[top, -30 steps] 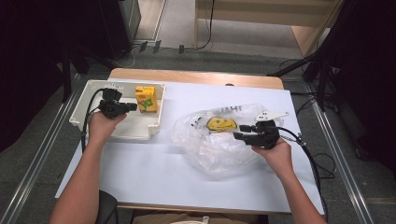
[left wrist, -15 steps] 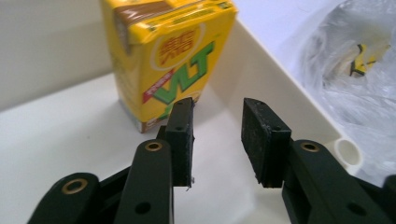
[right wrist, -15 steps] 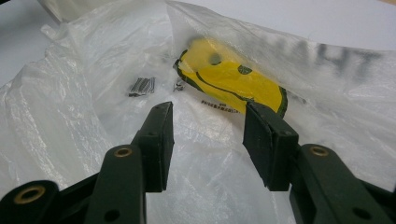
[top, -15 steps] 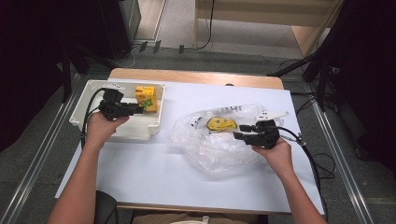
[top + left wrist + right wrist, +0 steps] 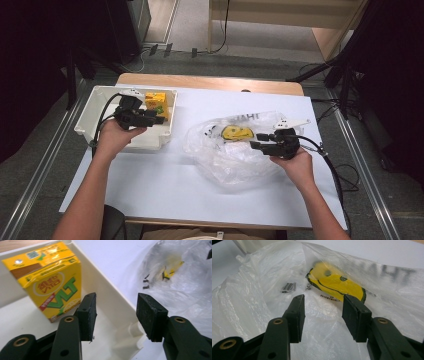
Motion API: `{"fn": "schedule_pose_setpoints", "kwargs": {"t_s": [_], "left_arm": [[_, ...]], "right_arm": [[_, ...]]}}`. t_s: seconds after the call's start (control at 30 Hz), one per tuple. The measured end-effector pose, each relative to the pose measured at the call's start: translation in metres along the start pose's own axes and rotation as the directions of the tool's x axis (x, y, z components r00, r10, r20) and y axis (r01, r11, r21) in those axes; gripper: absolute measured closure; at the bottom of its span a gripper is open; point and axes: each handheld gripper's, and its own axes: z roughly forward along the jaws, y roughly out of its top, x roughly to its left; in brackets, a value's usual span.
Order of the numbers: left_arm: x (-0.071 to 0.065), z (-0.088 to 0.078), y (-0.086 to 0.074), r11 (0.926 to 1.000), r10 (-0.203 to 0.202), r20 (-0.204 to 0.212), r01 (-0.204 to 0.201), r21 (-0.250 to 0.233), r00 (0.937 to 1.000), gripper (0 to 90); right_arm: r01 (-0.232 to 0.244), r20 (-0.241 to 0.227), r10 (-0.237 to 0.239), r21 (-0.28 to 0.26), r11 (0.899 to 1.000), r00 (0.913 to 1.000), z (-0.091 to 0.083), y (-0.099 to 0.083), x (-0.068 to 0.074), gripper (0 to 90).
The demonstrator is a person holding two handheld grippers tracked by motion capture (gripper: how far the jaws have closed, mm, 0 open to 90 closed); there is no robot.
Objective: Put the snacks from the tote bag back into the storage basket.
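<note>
Standing upright in the white bin [image 5: 95, 131]: drink carton [image 5: 48, 280], beside the left gripper [image 5: 116, 312], jaws just spreading, empty; right gripper [image 5: 323, 315] spread over plastic bag [image 5: 257, 300].

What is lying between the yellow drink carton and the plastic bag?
In the high view, the white bin's wall and bare white table cover separate the drink carton from the plastic bag.

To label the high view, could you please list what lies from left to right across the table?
White bin → left gripper → plastic bag → right gripper.
</note>
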Motion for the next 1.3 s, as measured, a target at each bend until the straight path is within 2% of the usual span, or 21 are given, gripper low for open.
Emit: {"fn": "schedule_pose_setpoints", "kwargs": {"t_s": [0.17, 0.47, 0.57, 0.7, 0.93, 1.2, 1.3], "left_arm": [[-0.009, 0.001, 0.003, 1.0000, 0.005, 0.041, -0.005, -0.003, 0.9991, 45.9], [-0.026, 0.004, 0.008, 0.9990, 0.045, 0.063, -0.045, 0.005, 0.9970, 41.3], [-0.032, 0.005, 0.009, 0.9986, 0.051, 0.081, -0.052, 0.006, 0.9954, 40.6], [-0.040, 0.007, 0.011, 0.9974, 0.069, 0.083, -0.071, 0.017, 0.9942, 40.1], [-0.054, 0.010, 0.014, 0.9959, 0.085, 0.116, -0.088, 0.018, 0.9896, 39.7], [-0.069, 0.015, 0.015, 0.9927, 0.116, 0.138, -0.120, 0.016, 0.9836, 39.2], [-0.073, 0.016, 0.015, 0.9936, 0.109, 0.167, -0.112, 0.011, 0.9799, 38.9]], "right_arm": [[-0.022, -0.009, 0.022, -0.020, 1.000, 0.9997, -0.004, 0.001, 0.004, 54.1], [0.008, -0.007, -0.008, -0.017, 1.000, 0.9999, -0.014, -0.002, 0.015, 54.1], [0.011, -0.007, -0.011, -0.018, 1.000, 0.9999, -0.015, -0.002, 0.017, 54.0], [0.005, -0.013, -0.006, -0.018, 1.000, 0.9999, -0.015, -0.003, 0.019, 53.9], [0.006, -0.024, -0.007, -0.024, 1.000, 0.9997, -0.018, -0.003, 0.024, 53.9], [0.029, -0.027, -0.029, -0.022, 0.999, 0.9992, -0.020, -0.005, 0.030, 53.5], [0.035, -0.029, -0.036, -0.017, 0.999, 0.9989, -0.020, -0.005, 0.031, 53.3]]}}
